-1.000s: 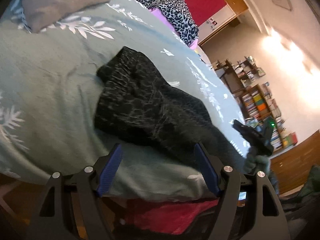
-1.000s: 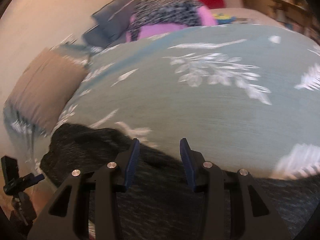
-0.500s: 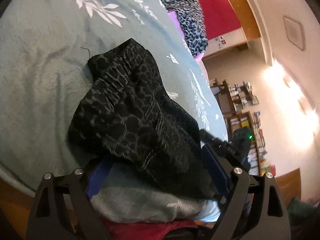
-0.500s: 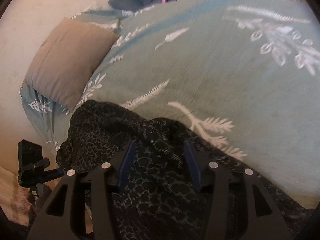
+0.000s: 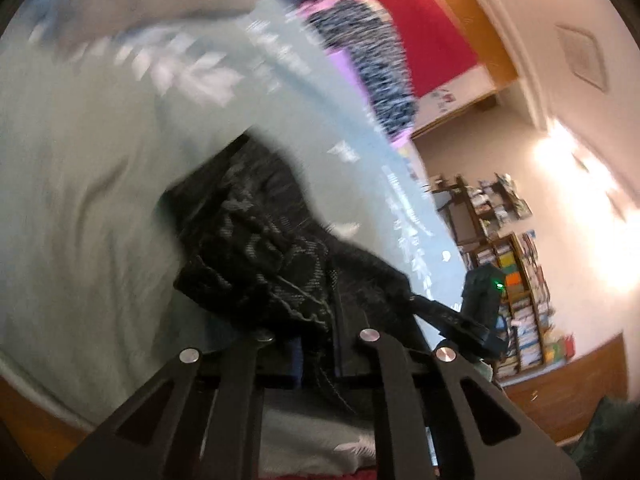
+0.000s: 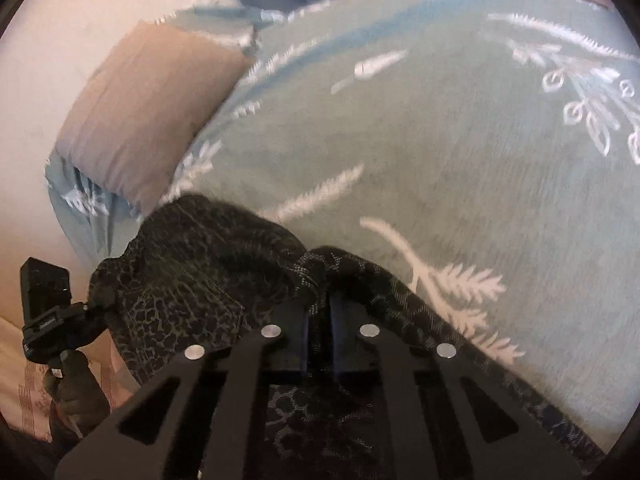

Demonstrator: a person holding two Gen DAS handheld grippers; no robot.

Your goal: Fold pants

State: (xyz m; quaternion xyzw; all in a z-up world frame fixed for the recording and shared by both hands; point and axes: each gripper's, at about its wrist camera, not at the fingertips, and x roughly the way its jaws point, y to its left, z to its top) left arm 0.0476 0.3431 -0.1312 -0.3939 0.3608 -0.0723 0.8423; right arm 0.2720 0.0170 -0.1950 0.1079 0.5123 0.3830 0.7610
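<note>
left gripper (image 5: 318, 354) clamps pants (image 5: 256, 248) | right gripper (image 6: 318, 344) clamps pants

The bed cover (image 5: 100, 152) is smeared by blur; the pants (image 6: 192, 280) are cut off below, their far edge hidden.

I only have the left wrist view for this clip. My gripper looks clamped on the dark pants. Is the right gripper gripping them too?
Observer: Yes. The right gripper is shut on the patterned pants, fabric bunched between its blue pads.
Operator: Anything on the bed left of the pants?
Observer: A tan pillow lies beside them on the green leaf-print bedspread.
Operator: Can you see my left gripper from there?
Observer: Only its back end, low at the left edge, with a gloved hand beneath it.
</note>
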